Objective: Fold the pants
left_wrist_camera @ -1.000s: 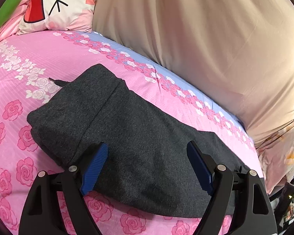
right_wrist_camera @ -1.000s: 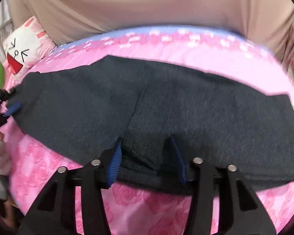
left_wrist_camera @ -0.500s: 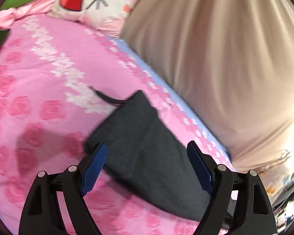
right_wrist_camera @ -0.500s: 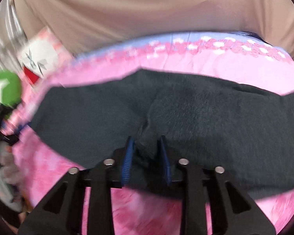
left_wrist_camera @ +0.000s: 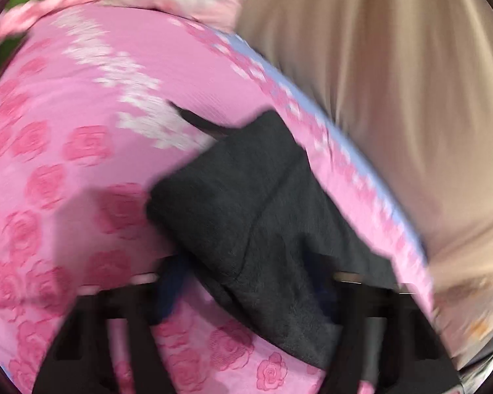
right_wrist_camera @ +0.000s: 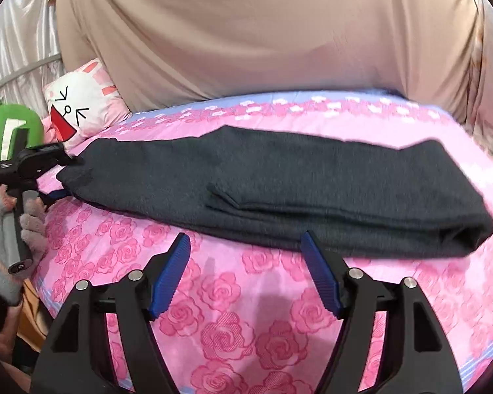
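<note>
Dark grey pants (right_wrist_camera: 279, 190) lie folded lengthwise across the pink rose bedsheet (right_wrist_camera: 233, 325). My right gripper (right_wrist_camera: 246, 237) hovers just short of their near edge, its jaws opening, with nothing between its blue pads (right_wrist_camera: 169, 275). My left gripper (right_wrist_camera: 46, 170), held in a gloved hand (right_wrist_camera: 3, 229), sits at the pants' left end. In the blurred left wrist view the pants' end (left_wrist_camera: 246, 203), a dark cord (left_wrist_camera: 197, 120) poking out of it, lies between the jaws of my left gripper (left_wrist_camera: 246, 282), which are closing but still stand wide.
A beige fabric drape (right_wrist_camera: 263, 32) rises behind the bed. A white cartoon-face pillow (right_wrist_camera: 82, 111) and a green cushion (right_wrist_camera: 10, 124) lie at the far left. The sheet's blue floral border (right_wrist_camera: 279, 101) runs along the back.
My right gripper let go of the pants' folded edge, opened and drew back over the sheet. My left gripper slid toward the pants' corded end, which now lies between its jaws.
</note>
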Demonstrator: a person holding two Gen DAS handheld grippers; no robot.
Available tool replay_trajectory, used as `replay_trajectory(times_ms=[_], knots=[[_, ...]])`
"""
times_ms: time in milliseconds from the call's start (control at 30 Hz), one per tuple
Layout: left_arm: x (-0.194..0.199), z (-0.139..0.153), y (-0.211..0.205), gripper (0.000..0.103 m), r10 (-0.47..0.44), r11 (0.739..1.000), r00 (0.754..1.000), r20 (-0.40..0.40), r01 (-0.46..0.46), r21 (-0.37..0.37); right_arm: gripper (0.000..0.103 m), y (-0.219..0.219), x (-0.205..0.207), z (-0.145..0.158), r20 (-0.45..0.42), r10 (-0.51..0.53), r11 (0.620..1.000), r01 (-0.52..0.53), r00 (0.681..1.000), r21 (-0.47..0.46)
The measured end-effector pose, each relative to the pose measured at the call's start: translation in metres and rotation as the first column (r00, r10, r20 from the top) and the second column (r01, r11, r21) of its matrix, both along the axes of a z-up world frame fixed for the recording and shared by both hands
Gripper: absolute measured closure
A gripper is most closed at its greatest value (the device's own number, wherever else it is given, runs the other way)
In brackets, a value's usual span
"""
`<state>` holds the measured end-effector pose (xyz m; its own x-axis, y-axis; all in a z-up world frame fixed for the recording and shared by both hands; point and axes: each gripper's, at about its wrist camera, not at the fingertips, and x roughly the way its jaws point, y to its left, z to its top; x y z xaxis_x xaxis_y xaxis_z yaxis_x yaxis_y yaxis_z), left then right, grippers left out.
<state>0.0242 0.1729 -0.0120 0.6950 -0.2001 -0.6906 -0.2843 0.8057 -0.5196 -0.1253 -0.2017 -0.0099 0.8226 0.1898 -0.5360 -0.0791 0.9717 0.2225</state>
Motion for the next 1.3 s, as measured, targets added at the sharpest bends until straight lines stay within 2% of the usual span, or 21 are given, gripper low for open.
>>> replay_trajectory(times_ms=[33,100,200,267,333,433,467,567,600,633,700,800,833,900,1000,1067,1100,1133,1200,1233,1300], knots=[[0.004,0.002,-0.006,0.090,-0.007,1.000,1.000,-0.011,0.007,0.031,0.030,-0.002,-0.001,-0.001,0.000,-0.001,1.000,0.001,1.000,0.016],[0.004,0.022,-0.019,0.092,-0.046,0.999,0.998,0.040,0.045,0.029,0.027,-0.008,-0.006,-0.001,0.025,-0.013,0.999,0.012,1.000,0.046],[-0.003,0.072,-0.057,0.092,-0.157,0.987,0.976,0.151,0.150,0.061,0.022,-0.022,-0.015,0.000,0.051,-0.042,0.997,0.038,0.998,0.071],[-0.011,0.111,-0.098,0.092,-0.274,0.961,0.935,0.226,0.256,0.106,0.022,-0.037,-0.024,0.001,0.073,-0.076,0.994,0.069,0.994,0.089],[-0.020,0.143,-0.147,0.092,-0.391,0.919,0.874,0.288,0.357,0.166,0.022,-0.057,-0.033,0.002,0.088,-0.133,0.988,0.126,0.987,0.084],[-0.031,0.162,-0.196,0.092,-0.487,0.873,0.811,0.324,0.438,0.216,0.024,-0.094,-0.043,0.004,0.074,-0.264,0.964,0.261,0.962,0.041],[-0.030,0.164,-0.213,0.092,-0.519,0.855,0.792,0.321,0.473,0.215,0.028,-0.111,-0.047,0.003,0.062,-0.323,0.947,0.322,0.945,0.025],[-0.023,0.158,-0.236,0.092,-0.548,0.837,0.781,0.301,0.513,0.191,0.031,-0.158,-0.050,-0.006,-0.018,-0.452,0.892,0.452,0.892,-0.029],[-0.022,0.155,-0.243,0.092,-0.554,0.833,0.779,0.293,0.518,0.194,0.038,-0.171,-0.047,-0.010,-0.059,-0.466,0.885,0.464,0.883,-0.047],[-0.020,0.152,-0.248,0.092,-0.560,0.828,0.777,0.286,0.525,0.194,0.041,-0.178,-0.044,-0.013,-0.080,-0.468,0.884,0.465,0.880,-0.058],[-0.020,0.146,-0.261,0.092,-0.571,0.821,0.775,0.272,0.538,0.192,0.046,-0.187,-0.035,-0.015,-0.104,-0.448,0.894,0.442,0.888,-0.072],[-0.017,0.146,-0.270,0.092,-0.572,0.820,0.775,0.268,0.537,0.198,0.048,-0.183,-0.020,-0.009,-0.107,-0.367,0.930,0.366,0.924,-0.025],[-0.018,0.147,-0.270,0.092,-0.571,0.821,0.775,0.270,0.535,0.199,0.048,-0.181,-0.012,-0.009,-0.112,-0.345,0.939,0.342,0.932,-0.039],[-0.023,0.150,-0.267,0.092,-0.564,0.826,0.778,0.277,0.529,0.196,0.048,-0.172,-0.004,-0.007,-0.114,-0.320,0.946,0.313,0.940,-0.080],[-0.025,0.153,-0.263,0.092,-0.555,0.832,0.782,0.283,0.518,0.200,0.048,-0.167,0.002,-0.007,-0.122,-0.290,0.957,0.285,0.949,-0.060],[-0.025,0.154,-0.262,0.092,-0.554,0.832,0.783,0.282,0.516,0.203,0.052,-0.168,0.009,-0.006,-0.116,-0.313,0.948,0.303,0.943,-0.093],[-0.025,0.154,-0.263,0.092,-0.554,0.832,0.784,0.280,0.517,0.202,0.064,-0.167,0.010,-0.005,-0.115,-0.321,0.944,0.309,0.940,-0.112],[-0.025,0.153,-0.263,0.092,-0.556,0.831,0.784,0.277,0.520,0.199,0.069,-0.173,0.009,-0.004,-0.109,-0.351,0.932,0.336,0.930,-0.133],[-0.024,0.153,-0.263,0.092,-0.560,0.829,0.783,0.272,0.522,0.203,0.069,-0.188,0.003,-0.005,-0.123,-0.384,0.922,0.373,0.915,-0.104],[-0.024,0.153,-0.263,0.092,-0.561,0.828,0.782,0.271,0.521,0.207,0.069,-0.198,0.001,-0.009,-0.147,-0.387,0.922,0.382,0.910,-0.058],[-0.023,0.152,-0.266,0.092,-0.565,0.825,0.780,0.268,0.524,0.214,0.069,-0.207,0.000,-0.017,-0.177,-0.366,0.928,0.374,0.913,0.008]])
